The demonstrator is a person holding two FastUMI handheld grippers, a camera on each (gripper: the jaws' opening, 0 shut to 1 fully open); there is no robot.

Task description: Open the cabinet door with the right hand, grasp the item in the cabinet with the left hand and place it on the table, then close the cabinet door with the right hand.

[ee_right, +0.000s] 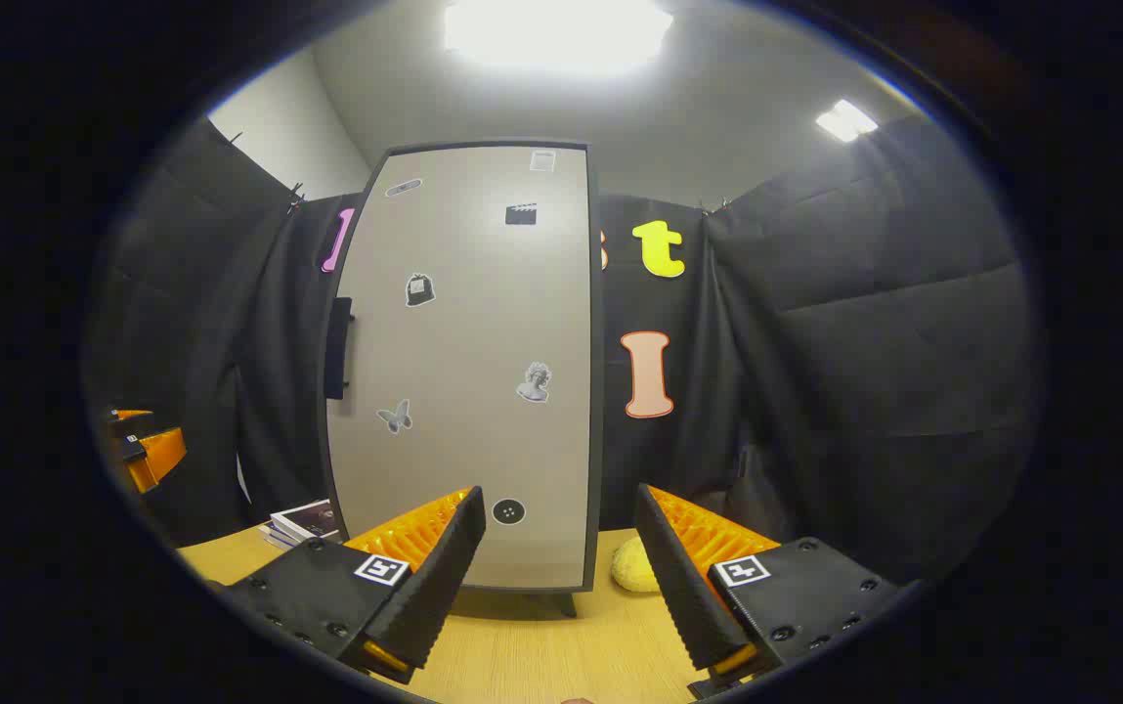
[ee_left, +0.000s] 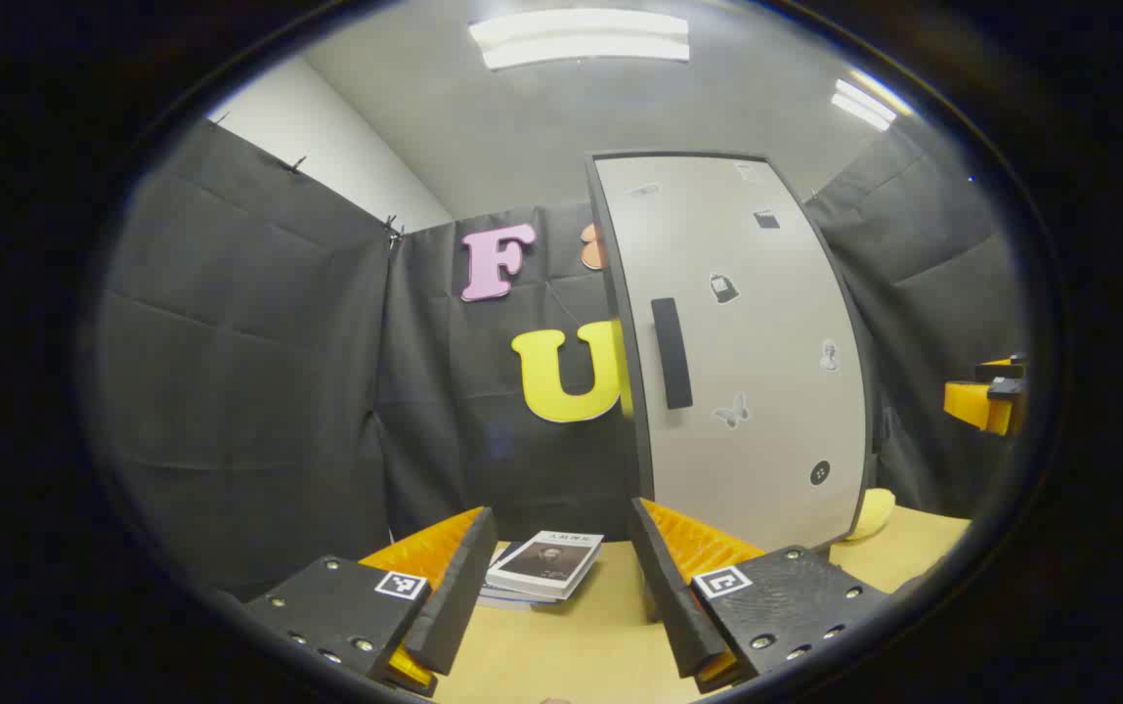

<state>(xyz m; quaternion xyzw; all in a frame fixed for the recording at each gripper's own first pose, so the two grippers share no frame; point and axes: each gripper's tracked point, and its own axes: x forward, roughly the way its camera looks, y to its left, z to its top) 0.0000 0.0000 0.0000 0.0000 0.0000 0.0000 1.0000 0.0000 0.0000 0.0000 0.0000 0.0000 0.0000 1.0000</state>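
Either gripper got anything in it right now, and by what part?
Nothing held. The left gripper and right gripper are both open and empty, short of the closed cabinet door; its handle is untouched.

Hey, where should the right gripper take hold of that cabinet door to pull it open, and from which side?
Grip the dark vertical handle near the door's left edge as the right gripper view shows it. It is a slim upright bar standing proud of the panel, so bring the right gripper from the front, its open fingers either side of the bar, probably about mid-height.
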